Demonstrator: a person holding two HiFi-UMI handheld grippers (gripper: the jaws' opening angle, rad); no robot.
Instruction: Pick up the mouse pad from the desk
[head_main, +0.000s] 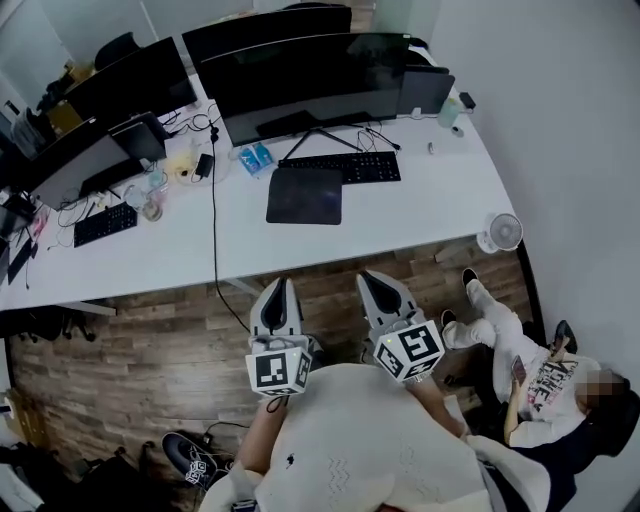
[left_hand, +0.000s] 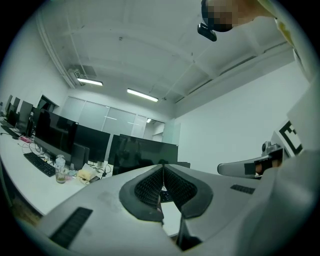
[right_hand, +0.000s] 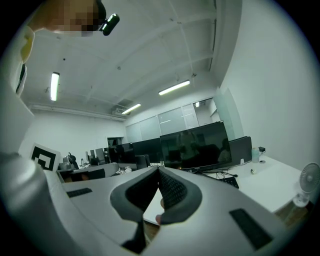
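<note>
White desk (head_main: 430, 200) bears the mouse pad (head_main: 304, 196). Short of it, left gripper (head_main: 278, 290) and right gripper (head_main: 372, 283) are closed and empty, and closed jaws could merely shove it.

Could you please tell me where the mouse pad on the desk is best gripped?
Probably its near edge, coming from the front of the desk. The mouse pad lies flat on it, so only a rim can be pinched; the keyboard crowds its far edge, while the near edge faces bare desktop.
</note>
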